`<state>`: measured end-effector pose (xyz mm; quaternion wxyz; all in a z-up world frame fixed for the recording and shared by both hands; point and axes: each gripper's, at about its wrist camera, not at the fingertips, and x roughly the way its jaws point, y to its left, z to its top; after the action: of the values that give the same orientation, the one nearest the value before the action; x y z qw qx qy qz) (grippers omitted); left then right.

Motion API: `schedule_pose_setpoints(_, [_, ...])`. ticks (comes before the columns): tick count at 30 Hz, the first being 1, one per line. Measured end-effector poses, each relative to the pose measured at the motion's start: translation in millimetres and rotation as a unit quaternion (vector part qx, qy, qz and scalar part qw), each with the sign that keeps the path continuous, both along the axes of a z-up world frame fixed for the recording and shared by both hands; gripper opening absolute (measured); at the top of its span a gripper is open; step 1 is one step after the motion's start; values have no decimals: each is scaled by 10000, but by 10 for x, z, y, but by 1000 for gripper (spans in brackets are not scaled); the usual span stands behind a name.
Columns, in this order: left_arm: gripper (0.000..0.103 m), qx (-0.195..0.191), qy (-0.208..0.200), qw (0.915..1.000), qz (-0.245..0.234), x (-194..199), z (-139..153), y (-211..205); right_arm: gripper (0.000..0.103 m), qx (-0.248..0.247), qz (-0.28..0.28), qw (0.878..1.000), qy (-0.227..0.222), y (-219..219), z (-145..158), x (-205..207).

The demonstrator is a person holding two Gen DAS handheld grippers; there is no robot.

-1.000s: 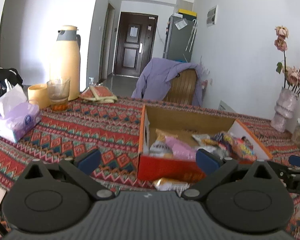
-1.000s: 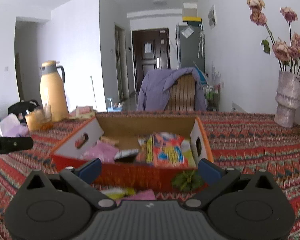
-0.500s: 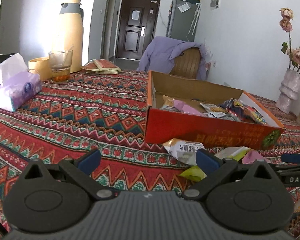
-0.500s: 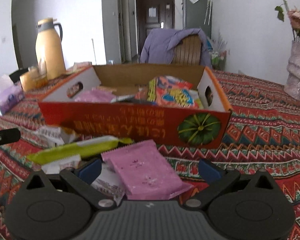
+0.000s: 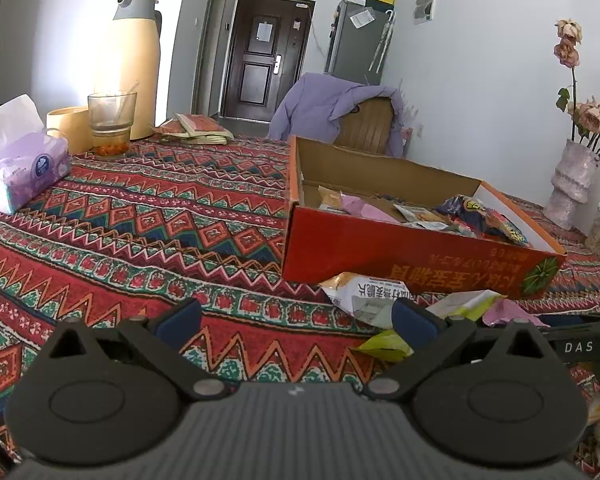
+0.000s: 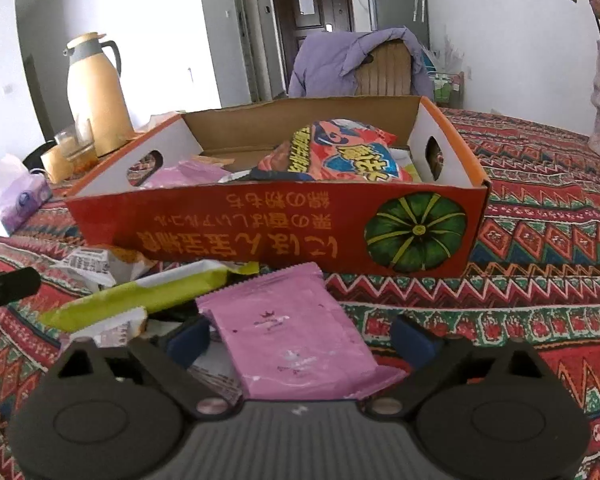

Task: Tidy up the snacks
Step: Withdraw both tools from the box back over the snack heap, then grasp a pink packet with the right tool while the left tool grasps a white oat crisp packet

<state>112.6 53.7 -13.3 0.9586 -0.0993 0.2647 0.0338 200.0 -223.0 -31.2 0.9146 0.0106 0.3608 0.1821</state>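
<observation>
A red cardboard box (image 6: 260, 224) with a pumpkin picture holds several snack packets. Loose packets lie on the patterned cloth in front of it: a pink one (image 6: 284, 320), a yellow-green one (image 6: 148, 292) and a white one (image 6: 96, 264). My right gripper (image 6: 300, 336) straddles the pink packet. Its jaws are closing, and the pads are still apart from the packet's edges. My left gripper (image 5: 296, 320) hovers open over bare cloth left of the box (image 5: 380, 256), with the white packet (image 5: 364, 292) just beyond its right finger. Nothing sits between its fingers.
A tall yellow thermos (image 5: 130, 64), a glass (image 5: 111, 120) and a tissue pack (image 5: 20, 168) stand at the far left. A vase of dried flowers (image 5: 572, 188) is at the far right. A chair draped in a purple jacket (image 5: 340, 108) stands behind the table.
Both grippers have come down toward the table and tipped downward. The right one has moved in over the pink packet, and its fingers have narrowed slightly.
</observation>
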Motion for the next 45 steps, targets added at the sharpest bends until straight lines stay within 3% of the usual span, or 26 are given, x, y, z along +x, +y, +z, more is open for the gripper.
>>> schedule_pose_setpoints(2, [103,-18,22,10000,12,4,-10,8,72,36,88,9999,-57,7,23,-36])
schedule_pose_setpoints(6, [103,-5,31,10000,11,5,-13,4,63,15,108,9999,-117,20,38,-64])
schedule_pose_setpoints(26, [103,51,154,9999,40,37,-50,-5,62,-127,-371,9936,-1058,-299,234,-452])
schedule_pose_setpoints(45, [103,496,174,9985,-179,129,120,-379,62,177,-502,9917,-1168,-456,128,-514])
